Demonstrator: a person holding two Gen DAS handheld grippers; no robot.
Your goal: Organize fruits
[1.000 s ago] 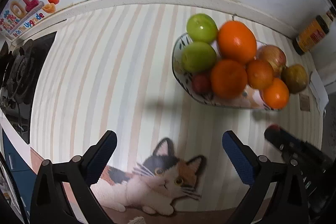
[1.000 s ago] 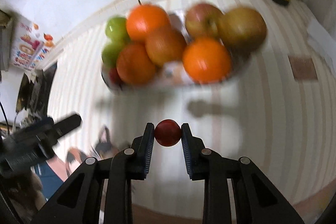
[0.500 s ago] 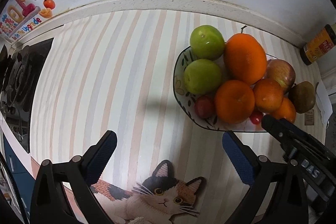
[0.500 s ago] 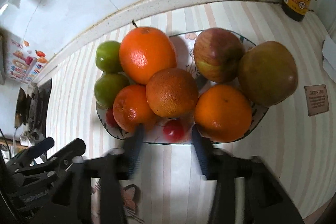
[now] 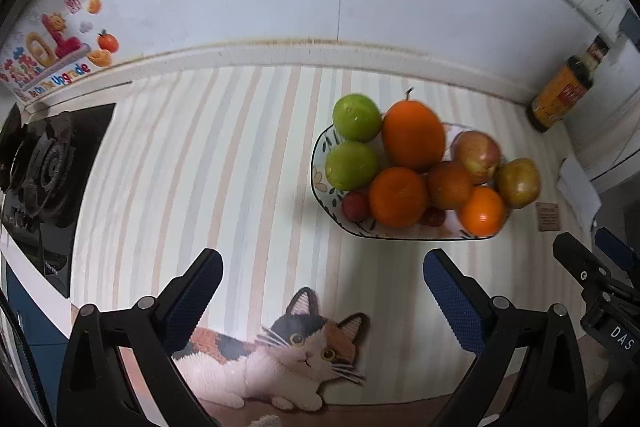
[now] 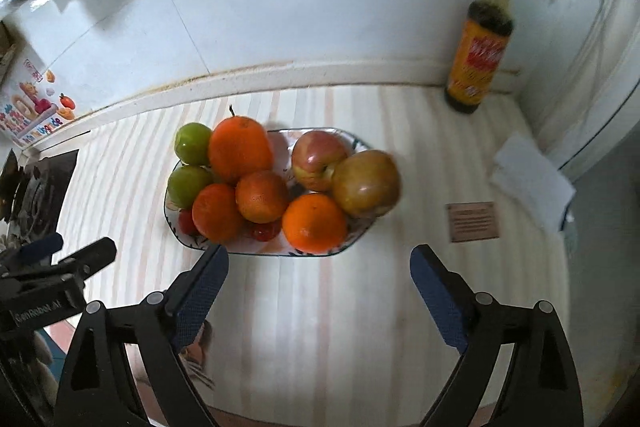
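A patterned plate (image 6: 256, 251) (image 5: 318, 163) on the striped counter holds several oranges, two green fruits (image 6: 193, 143), a red apple (image 6: 318, 165), a brownish pear (image 6: 366, 183) and two small red fruits (image 6: 264, 230) (image 5: 355, 206) at its near edge. My right gripper (image 6: 319, 285) is open and empty, just in front of the plate. My left gripper (image 5: 323, 287) is open and empty, in front and to the left of the plate, above a cat-shaped mat (image 5: 280, 355). The right gripper's fingers (image 5: 580, 267) show at the right of the left wrist view.
A sauce bottle (image 6: 480, 47) stands at the back right by the wall. A gas stove (image 5: 36, 163) is at the left. A white paper (image 6: 532, 183) and a small brown card (image 6: 474, 221) lie right of the plate.
My right gripper carried a small red fruit to the plate, let it go at the near edge, opened wide and drew back. My left gripper stayed open and shifted slightly.
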